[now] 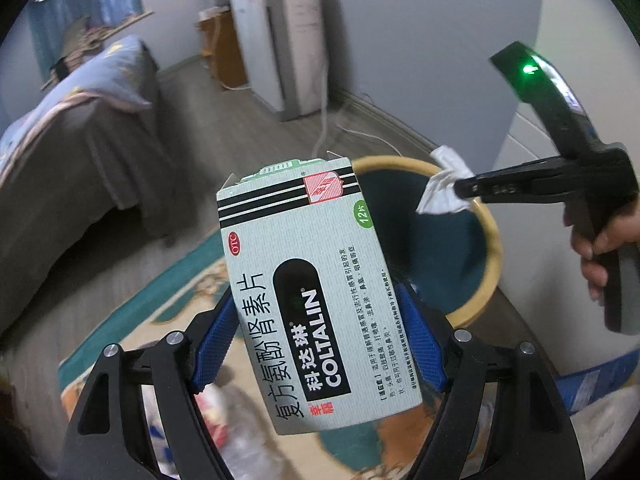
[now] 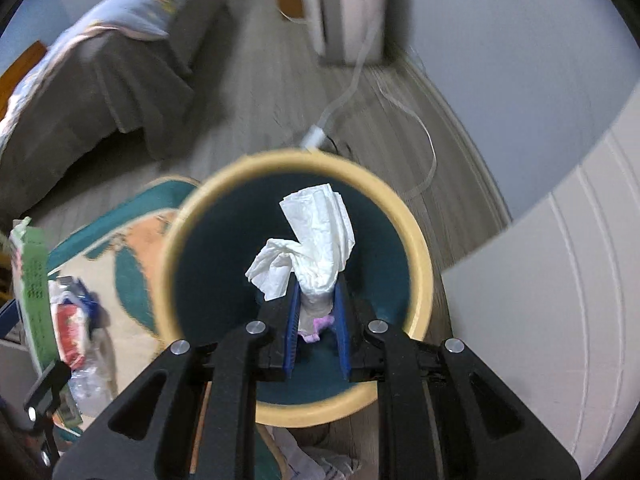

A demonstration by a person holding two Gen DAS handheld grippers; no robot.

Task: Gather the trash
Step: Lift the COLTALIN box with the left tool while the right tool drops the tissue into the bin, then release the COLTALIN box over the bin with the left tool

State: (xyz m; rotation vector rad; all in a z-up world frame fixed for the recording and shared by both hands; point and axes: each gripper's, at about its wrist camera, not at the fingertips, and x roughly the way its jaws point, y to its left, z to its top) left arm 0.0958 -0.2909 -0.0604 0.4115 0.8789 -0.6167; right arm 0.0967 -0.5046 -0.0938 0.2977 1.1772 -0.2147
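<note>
My left gripper (image 1: 316,340) is shut on a pale green medicine box (image 1: 308,292) printed COLTALIN, its blue pads pressing both long sides. The box hangs in front of a round trash bin (image 1: 480,216) with a tan rim and dark teal inside. My right gripper (image 2: 316,300) is shut on a crumpled white tissue (image 2: 316,236), held directly over the bin (image 2: 420,256) mouth. In the left wrist view the right gripper (image 1: 460,190) reaches in from the right with the tissue (image 1: 442,190) above the bin's rim. The box's green edge (image 2: 32,284) shows at the far left of the right wrist view.
A bed (image 1: 80,120) with a grey skirt stands at the left. A patterned rug (image 1: 180,292) holds more litter (image 2: 76,328). A white appliance (image 1: 280,44) with a trailing cable (image 2: 360,88) stands by the far wall. White furniture (image 2: 560,300) sits close on the right.
</note>
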